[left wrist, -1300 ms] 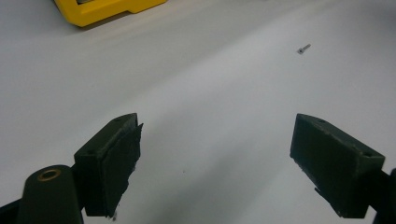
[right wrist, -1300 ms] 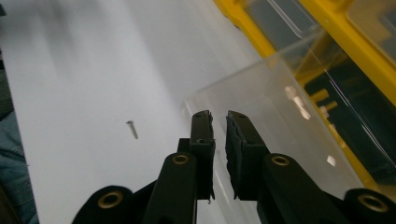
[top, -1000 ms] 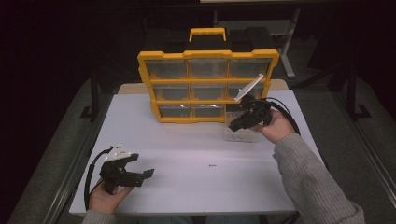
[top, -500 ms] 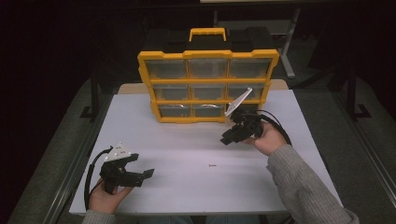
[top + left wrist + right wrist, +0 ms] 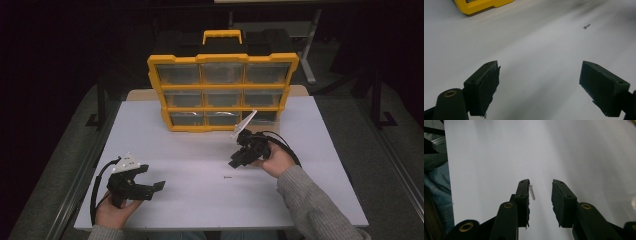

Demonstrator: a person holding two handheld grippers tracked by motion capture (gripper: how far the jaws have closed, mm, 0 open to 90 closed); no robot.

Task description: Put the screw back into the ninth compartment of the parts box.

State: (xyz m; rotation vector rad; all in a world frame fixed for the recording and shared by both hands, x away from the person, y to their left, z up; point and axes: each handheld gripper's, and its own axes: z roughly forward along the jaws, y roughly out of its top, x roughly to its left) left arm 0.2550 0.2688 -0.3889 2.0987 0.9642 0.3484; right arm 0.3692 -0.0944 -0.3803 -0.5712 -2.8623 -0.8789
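Note:
A small metal screw (image 5: 227,176) lies on the white table (image 5: 200,150), toward the near middle. My right gripper (image 5: 236,163) hangs just above and behind it, tilted down, with its jaws partly apart. In the right gripper view the screw (image 5: 532,192) lies between the open jaws, close to the left fingertip (image 5: 523,187), and my right gripper (image 5: 540,185) holds nothing. My left gripper (image 5: 153,177) rests near the table's front left, wide open and empty. From the left gripper (image 5: 539,75) view, the screw (image 5: 586,26) shows far ahead.
A yellow drawer organizer (image 5: 222,92) with clear drawers and a handle stands upright at the back of the table; its corner (image 5: 481,5) shows in the left gripper view. A sleeve (image 5: 320,205) comes in from the bottom right. Dark floor surrounds the table.
My right gripper has moved from beside the organizer's lower right toward the person and leftward, down over the screw. The left gripper has stayed put.

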